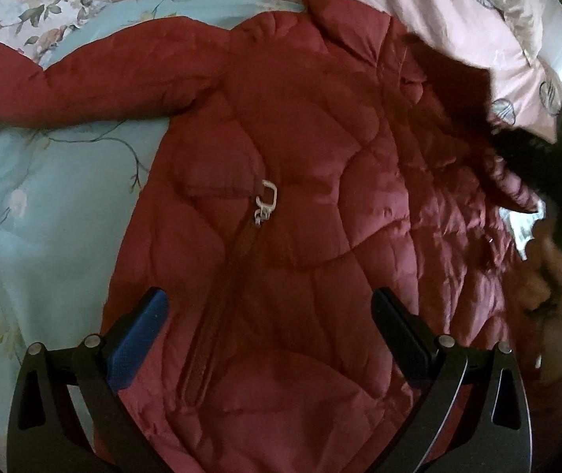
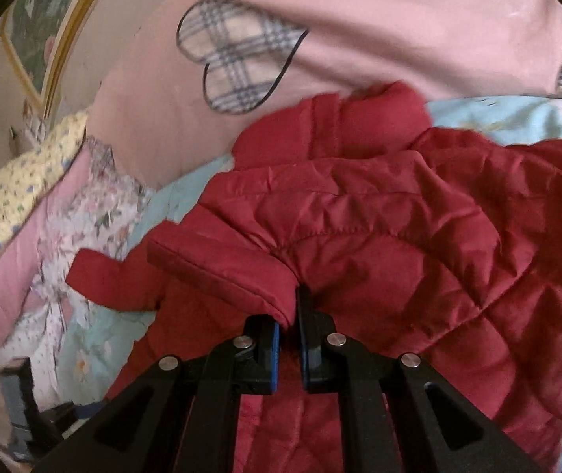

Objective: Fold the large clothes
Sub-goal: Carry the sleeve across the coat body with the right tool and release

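A red quilted jacket [image 1: 288, 205] lies front up on the light blue floral sheet [image 1: 44, 205], one sleeve [image 1: 84, 82] stretched out to the left and a white zipper pull [image 1: 266, 201] at mid chest. My left gripper [image 1: 269, 311] hovers open over the jacket's lower front with nothing between its fingers. My right gripper [image 2: 289, 315] is shut on the cuffed end of the other sleeve [image 2: 221, 272], holding it over the jacket's body [image 2: 418, 244]. In the left wrist view the right gripper [image 1: 556, 157] is a dark blur at the jacket's right edge, with a hand [image 1: 552, 283] below it.
A pink duvet with plaid hearts [image 2: 241, 55] lies beyond the jacket's collar. Flowered bedding [image 2: 25, 197] is piled at the left of the right wrist view, with a framed picture [image 2: 44, 27] on the wall behind. A dark blurred device [image 2: 17, 394] shows at the lower left.
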